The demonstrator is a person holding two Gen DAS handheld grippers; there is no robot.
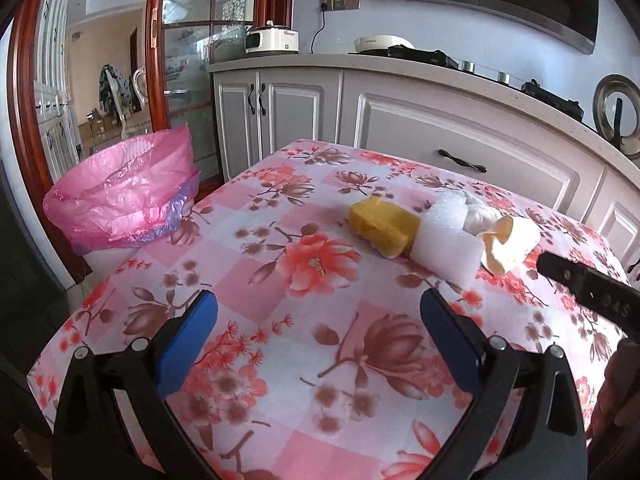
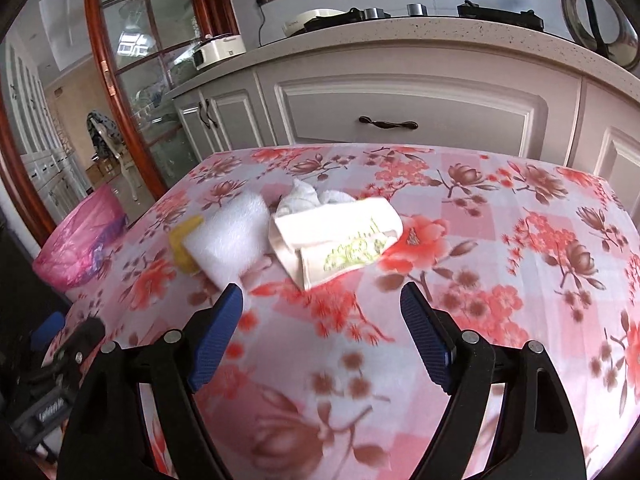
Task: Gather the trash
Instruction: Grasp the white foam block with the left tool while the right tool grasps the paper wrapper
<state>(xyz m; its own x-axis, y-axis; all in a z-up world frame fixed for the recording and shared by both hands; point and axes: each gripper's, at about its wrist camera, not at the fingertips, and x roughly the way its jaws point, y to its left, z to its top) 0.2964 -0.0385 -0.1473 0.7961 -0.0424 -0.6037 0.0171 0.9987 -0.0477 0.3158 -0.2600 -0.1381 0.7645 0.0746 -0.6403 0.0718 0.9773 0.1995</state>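
From the left wrist, a table [image 1: 280, 360] covered in a pink, floral checked cloth fills the lower view, standing in front of a run of pale grey kitchen cabinets [image 1: 460, 128] with a speckled worktop; a white cooker [image 1: 272, 39] and a hob [image 1: 424, 56] sit on it, and a red-framed glass door [image 1: 188, 60] opens to another room at the left. A bin lined with a pink bag [image 1: 128, 200] stands just beside the table's far left corner. The trash lies in a row at the far right of the cloth: a yellow sponge block [image 1: 380, 226] touching a white foam piece [image 1: 448, 244], then a crumpled tissue [image 1: 478, 216] and a crushed paper cup [image 1: 510, 246]. The left gripper [image 1: 318, 308] hovers over bare cloth, jaws wide apart, holding nothing, while the right gripper [image 1: 580, 284] reaches in beside the cup. From the right wrist, the same table [image 2: 520, 280] and cabinets [image 2: 400, 108] appear, with the pink bag [image 2: 80, 244] low at the left. The foam [image 2: 228, 236] hides most of the sponge [image 2: 184, 244]; the cup [image 2: 340, 240], flattened and printed green, lies against the tissue [image 2: 308, 196]. The right gripper [image 2: 322, 296] has its jaws spread wide and empty, near the cup.
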